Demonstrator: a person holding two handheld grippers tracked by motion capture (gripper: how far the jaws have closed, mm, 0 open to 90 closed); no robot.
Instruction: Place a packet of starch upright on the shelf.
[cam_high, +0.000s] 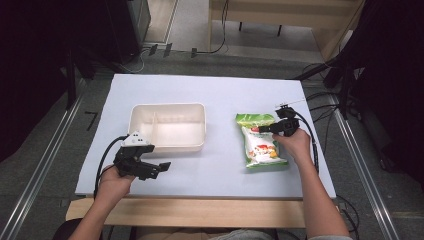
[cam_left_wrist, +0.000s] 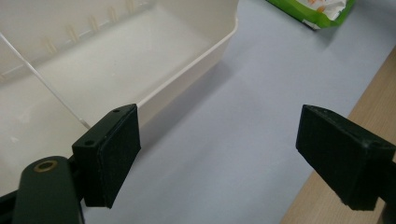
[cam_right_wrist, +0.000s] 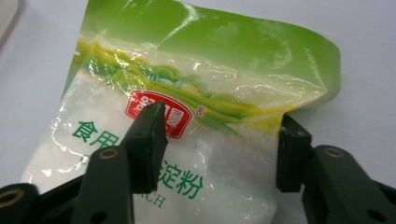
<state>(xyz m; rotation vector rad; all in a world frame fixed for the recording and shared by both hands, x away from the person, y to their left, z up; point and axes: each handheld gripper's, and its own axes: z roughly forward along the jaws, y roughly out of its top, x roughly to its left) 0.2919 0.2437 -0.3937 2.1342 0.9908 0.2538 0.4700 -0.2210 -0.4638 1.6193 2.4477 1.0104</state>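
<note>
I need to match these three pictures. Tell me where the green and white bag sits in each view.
High view: the bag lies right of centre on the table, under the right gripper.
Left gripper view: only its corner shows, top right.
Right gripper view: it fills the middle, between the jaws.
Shared landmark: the white tray, also seen at left.

One white tray (cam_high: 168, 127) with two compartments is counted on one table (cam_high: 215, 90). One green-and-white starch bag (cam_high: 260, 141) is counted. Two grippers are counted: one left gripper (cam_high: 161, 167) and one right gripper (cam_high: 265, 129).
</note>
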